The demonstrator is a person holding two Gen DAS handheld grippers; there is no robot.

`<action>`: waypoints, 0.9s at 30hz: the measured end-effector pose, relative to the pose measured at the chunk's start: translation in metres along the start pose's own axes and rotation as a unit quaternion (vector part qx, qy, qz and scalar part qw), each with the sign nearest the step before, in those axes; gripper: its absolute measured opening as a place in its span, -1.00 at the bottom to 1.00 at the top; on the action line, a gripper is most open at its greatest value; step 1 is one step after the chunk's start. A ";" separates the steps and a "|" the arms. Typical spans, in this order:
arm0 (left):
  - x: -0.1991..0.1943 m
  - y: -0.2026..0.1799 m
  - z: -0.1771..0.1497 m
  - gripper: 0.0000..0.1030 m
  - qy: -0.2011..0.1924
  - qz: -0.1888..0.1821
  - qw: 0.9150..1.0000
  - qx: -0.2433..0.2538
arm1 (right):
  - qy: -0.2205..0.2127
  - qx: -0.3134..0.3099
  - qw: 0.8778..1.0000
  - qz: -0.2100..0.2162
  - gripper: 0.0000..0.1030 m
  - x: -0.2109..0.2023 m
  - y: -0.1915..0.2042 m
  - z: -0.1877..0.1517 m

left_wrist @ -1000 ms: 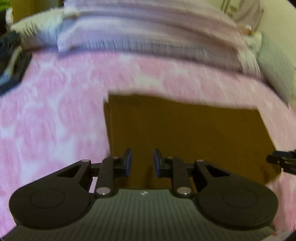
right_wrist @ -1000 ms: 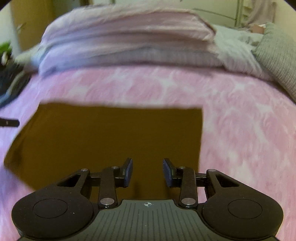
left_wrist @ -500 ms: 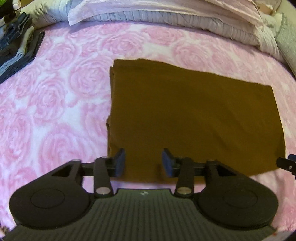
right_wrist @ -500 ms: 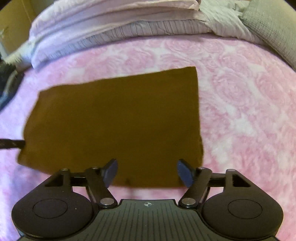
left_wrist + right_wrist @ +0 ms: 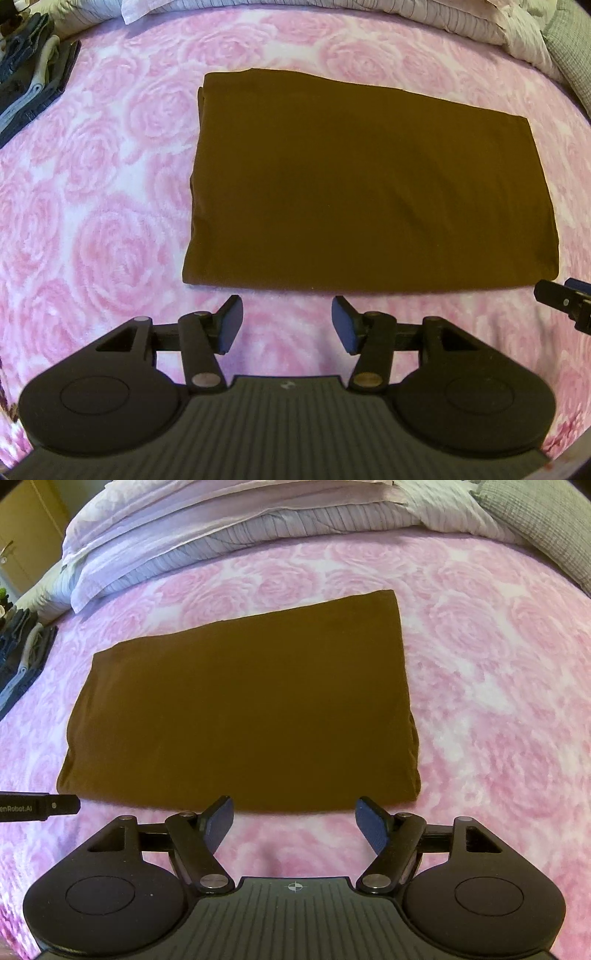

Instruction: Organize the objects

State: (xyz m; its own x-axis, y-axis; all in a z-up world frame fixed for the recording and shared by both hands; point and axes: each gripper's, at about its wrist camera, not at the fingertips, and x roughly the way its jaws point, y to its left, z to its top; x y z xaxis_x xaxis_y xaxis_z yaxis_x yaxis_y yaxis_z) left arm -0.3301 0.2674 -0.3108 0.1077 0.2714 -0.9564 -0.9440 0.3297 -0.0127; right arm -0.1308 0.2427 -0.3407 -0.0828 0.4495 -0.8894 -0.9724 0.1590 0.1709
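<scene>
A folded brown cloth [image 5: 369, 184] lies flat on the pink rose-patterned bedspread [image 5: 92, 166]; the right wrist view shows the same cloth [image 5: 251, 709]. My left gripper [image 5: 287, 322] hovers just short of the cloth's near edge, its jaws still opening with nothing between them. My right gripper [image 5: 293, 821] stands wide open at the near edge further right, also holding nothing. A tip of the right gripper [image 5: 565, 301] shows at the right edge of the left wrist view. The left gripper's finger [image 5: 40, 806] pokes in at the left of the right wrist view.
A stack of folded dark and denim clothes [image 5: 26, 77] sits at the far left of the bed, also in the right wrist view as the stack [image 5: 22, 650]. Striped pillows and a folded quilt [image 5: 240, 520] line the head of the bed. A grey knitted cushion [image 5: 543, 520] lies far right.
Both grippers let the cloth go, opened, and drew back from over it to just short of its near edge. The views tilted downward and the cloth lies flat.
</scene>
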 end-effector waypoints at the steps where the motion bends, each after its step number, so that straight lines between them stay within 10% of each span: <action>1: 0.000 -0.001 0.001 -0.05 0.000 0.001 1.000 0.002 | 0.000 0.001 1.000 -0.001 0.36 -0.001 -0.001 0.000; 21: 0.016 0.016 0.026 -0.23 -0.067 -0.037 0.997 0.016 | -0.059 0.015 0.998 -0.014 0.36 0.015 -0.062 0.017; 27: 0.039 0.053 0.061 -0.37 -0.101 -0.070 0.992 -0.018 | -0.054 0.096 0.992 0.066 0.36 0.057 -0.123 0.033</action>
State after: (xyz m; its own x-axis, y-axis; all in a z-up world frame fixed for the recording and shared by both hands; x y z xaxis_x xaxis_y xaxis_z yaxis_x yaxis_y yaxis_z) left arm -0.3568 0.3508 -0.3308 0.2953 0.4015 -0.8670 -0.9257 0.3447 -0.1556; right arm -0.0089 0.2777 -0.3981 -0.1739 0.5669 -0.8053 -0.8944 0.2512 0.3700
